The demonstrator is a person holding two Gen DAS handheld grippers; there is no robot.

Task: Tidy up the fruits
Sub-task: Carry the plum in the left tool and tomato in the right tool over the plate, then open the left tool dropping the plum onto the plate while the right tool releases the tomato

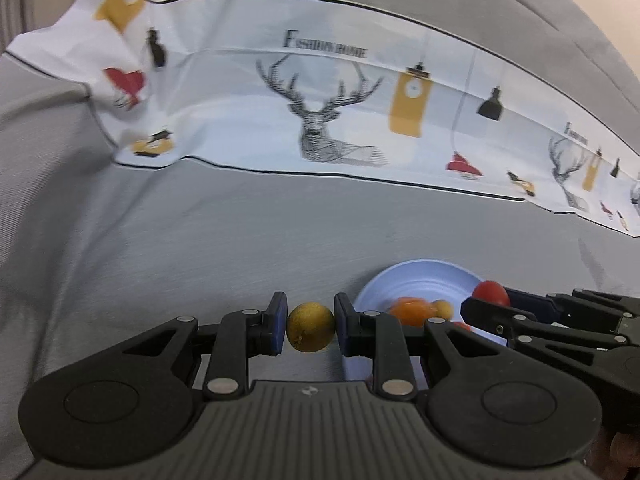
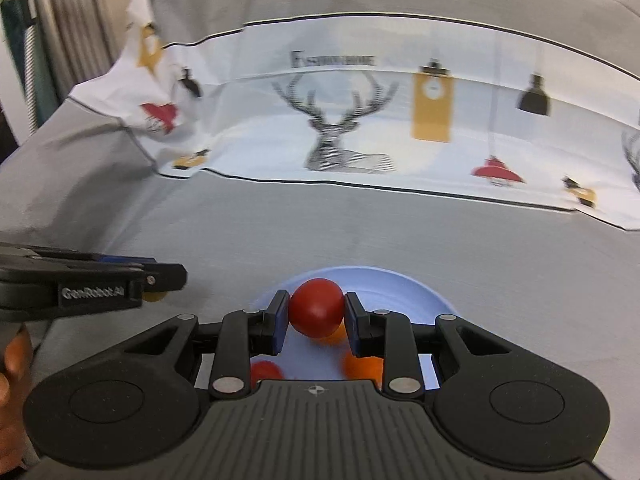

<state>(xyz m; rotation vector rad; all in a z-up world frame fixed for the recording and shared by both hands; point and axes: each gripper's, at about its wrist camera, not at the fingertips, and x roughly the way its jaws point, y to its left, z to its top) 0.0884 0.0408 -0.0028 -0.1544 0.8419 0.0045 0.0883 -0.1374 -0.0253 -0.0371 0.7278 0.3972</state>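
Observation:
My left gripper [image 1: 311, 326] is shut on a small round yellow-brown fruit [image 1: 311, 327], held above the grey cloth just left of the pale blue plate [image 1: 416, 276]. My right gripper [image 2: 316, 314] is shut on a red tomato [image 2: 316, 312] and hangs over the plate [image 2: 404, 292]. In the left wrist view the right gripper [image 1: 486, 300] comes in from the right with the tomato [image 1: 491, 291]. The plate holds orange fruits [image 1: 412, 309] [image 2: 362, 366], a small yellow one [image 1: 443, 307] and another red tomato [image 2: 266, 371]. The left gripper [image 2: 166, 280] shows at the left in the right wrist view.
A grey cloth [image 1: 200, 248] covers the surface. Behind it lies a white cloth [image 1: 320, 112] printed with a deer, lamps and clocks, rumpled at its left end. A hand [image 2: 12, 364] shows at the left edge of the right wrist view.

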